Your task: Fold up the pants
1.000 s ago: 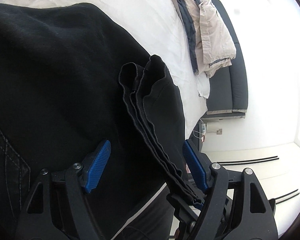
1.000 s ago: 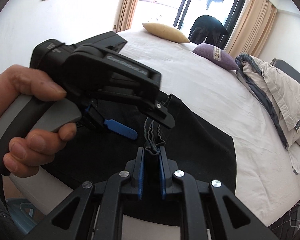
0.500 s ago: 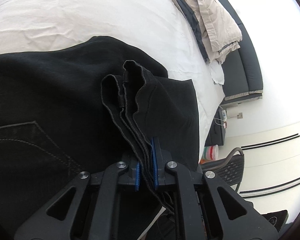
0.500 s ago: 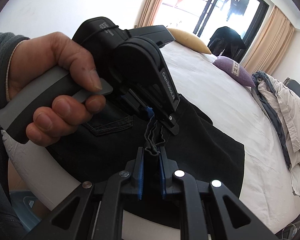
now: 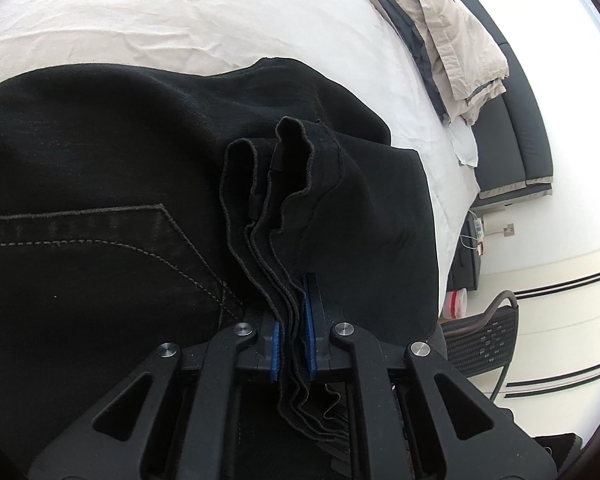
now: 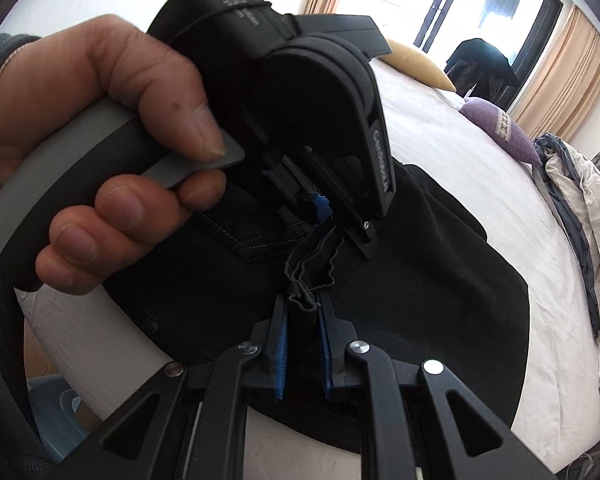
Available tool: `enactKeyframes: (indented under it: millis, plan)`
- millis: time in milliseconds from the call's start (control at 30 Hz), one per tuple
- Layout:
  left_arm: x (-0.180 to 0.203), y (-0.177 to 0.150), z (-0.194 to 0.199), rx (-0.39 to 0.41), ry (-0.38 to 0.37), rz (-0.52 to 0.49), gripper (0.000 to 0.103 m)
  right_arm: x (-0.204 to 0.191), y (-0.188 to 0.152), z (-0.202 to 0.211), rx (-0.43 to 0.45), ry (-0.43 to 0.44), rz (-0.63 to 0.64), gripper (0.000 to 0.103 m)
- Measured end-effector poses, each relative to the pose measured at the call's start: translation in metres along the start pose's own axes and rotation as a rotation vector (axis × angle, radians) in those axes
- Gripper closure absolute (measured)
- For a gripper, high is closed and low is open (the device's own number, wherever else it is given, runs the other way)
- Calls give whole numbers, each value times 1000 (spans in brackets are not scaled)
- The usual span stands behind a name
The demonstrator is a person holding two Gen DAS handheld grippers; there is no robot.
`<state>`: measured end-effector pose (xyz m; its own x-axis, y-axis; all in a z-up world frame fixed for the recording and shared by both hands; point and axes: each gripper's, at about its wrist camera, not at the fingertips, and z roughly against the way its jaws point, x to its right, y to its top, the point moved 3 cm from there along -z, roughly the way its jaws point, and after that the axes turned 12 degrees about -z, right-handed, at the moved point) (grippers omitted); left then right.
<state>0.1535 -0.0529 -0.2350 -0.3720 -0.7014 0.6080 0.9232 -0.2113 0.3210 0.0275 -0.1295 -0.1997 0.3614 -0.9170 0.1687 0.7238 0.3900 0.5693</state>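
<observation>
Black pants (image 5: 100, 208) lie on the white bed (image 5: 180, 12), with a stitched back pocket (image 5: 112, 264) showing. Several stacked hem layers (image 5: 284, 200) rise in a bunch. My left gripper (image 5: 293, 350) is shut on these layers. My right gripper (image 6: 304, 344) is shut on the same bunch of hems (image 6: 306, 280) from the other end. The left gripper body (image 6: 320, 92) and the hand holding it (image 6: 120, 128) fill the upper left of the right wrist view, right above the hems. The pants (image 6: 440, 280) spread across the bed's near edge.
A pile of beige and grey bedding (image 5: 452, 32) lies on a dark bench (image 5: 512, 132) beside the bed. A black mesh chair (image 5: 484, 340) stands by the wall. A purple pillow (image 6: 500, 128) and a tan pillow (image 6: 420, 64) lie at the far end of the bed.
My left gripper was open around the hem bunch a second ago and has shut on it. It has swung closer to the right gripper. The right gripper has kept its hold.
</observation>
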Motion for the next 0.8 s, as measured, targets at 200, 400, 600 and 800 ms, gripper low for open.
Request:
enactKeyframes:
  millis: [200,400,600,800]
  plan:
    - [9,7,2,-8,44,-7,92,2,-8,-10,-37,55,-32,78]
    - [9,13,44,53,218,-29,90,22,-3,4,-66,247,-182,57]
    - [57,43,37,125,109,-123,90,128,0,49,31,453,-530,56]
    - [81,38,-33,17,76,-175,90,231,-20,7,-13,635,-925,56]
